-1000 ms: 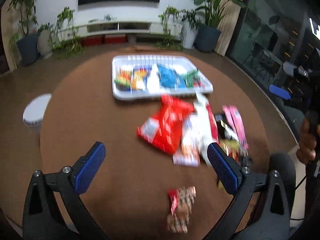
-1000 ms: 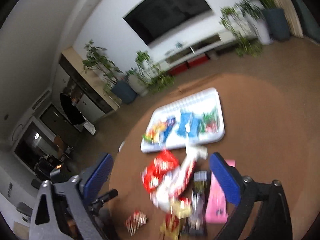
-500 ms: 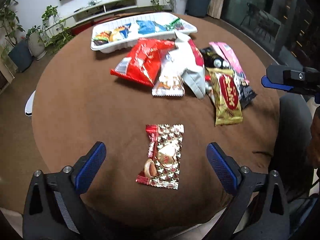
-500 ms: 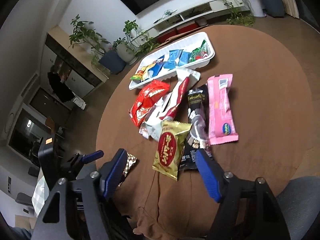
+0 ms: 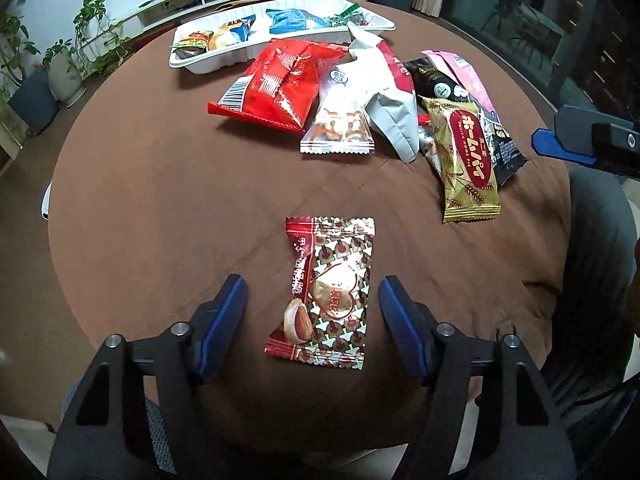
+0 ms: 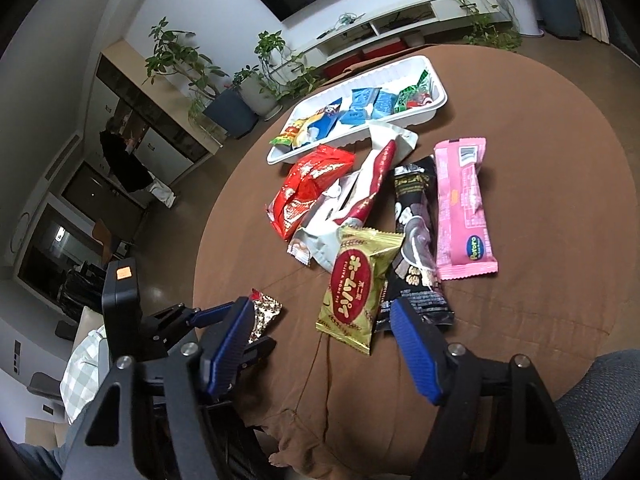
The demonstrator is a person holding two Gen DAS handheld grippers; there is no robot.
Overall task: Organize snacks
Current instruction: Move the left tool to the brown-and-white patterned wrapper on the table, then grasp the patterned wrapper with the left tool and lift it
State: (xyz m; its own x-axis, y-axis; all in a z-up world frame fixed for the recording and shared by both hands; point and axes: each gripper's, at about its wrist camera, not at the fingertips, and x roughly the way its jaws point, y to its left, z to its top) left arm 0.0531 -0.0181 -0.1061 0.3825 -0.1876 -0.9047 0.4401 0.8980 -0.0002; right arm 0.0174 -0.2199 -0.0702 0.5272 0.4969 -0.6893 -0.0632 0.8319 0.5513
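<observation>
A red-and-silver nut candy packet (image 5: 326,292) lies flat near the front of the round brown table (image 5: 160,200). My left gripper (image 5: 312,284) straddles it with its jaws closing; both pads still stand clear of the wrapper. My right gripper (image 6: 322,308) is open over the near end of a gold pie packet (image 6: 352,288), not touching it. Behind that lie a black packet (image 6: 416,240), a pink bar (image 6: 464,208), white packets (image 6: 352,200) and a red bag (image 6: 308,188). The white tray (image 6: 400,65) at the far side holds several small snacks.
The table's front edge is close under both grippers, with a person's grey-clad leg (image 6: 600,400) beyond it. The left gripper's body (image 6: 160,324) sits beside my right gripper's left finger. Plants, a TV console and a distant person stand in the room behind.
Both grippers dropped towards the table and tipped downward. The left jaws narrowed around the red-and-silver packet. The right jaws narrowed earlier and have since held steady.
</observation>
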